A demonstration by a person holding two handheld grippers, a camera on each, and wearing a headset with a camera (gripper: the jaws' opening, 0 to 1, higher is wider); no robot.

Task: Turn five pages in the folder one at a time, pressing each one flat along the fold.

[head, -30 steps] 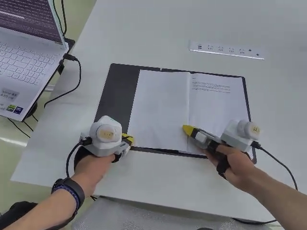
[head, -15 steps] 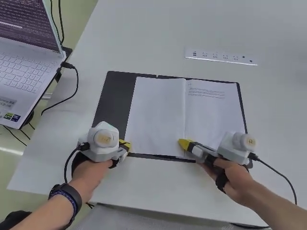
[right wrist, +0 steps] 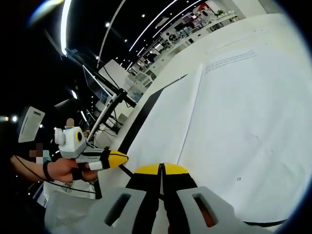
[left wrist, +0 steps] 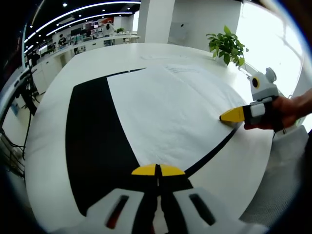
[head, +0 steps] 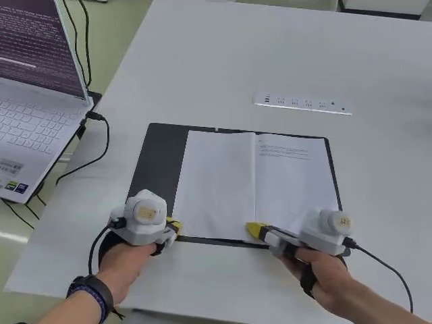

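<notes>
Holding nothing, my left hand-held gripper [head: 174, 227] and right hand-held gripper [head: 251, 230] were both closed tip to tip at the near edge of the open folder [head: 158, 162].

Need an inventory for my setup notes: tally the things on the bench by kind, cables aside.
Folder: 1
Laptop: 1
Power strip: 1
Hand-held grippers: 2 (left hand-held gripper, right hand-held gripper)
Total: 5
</notes>
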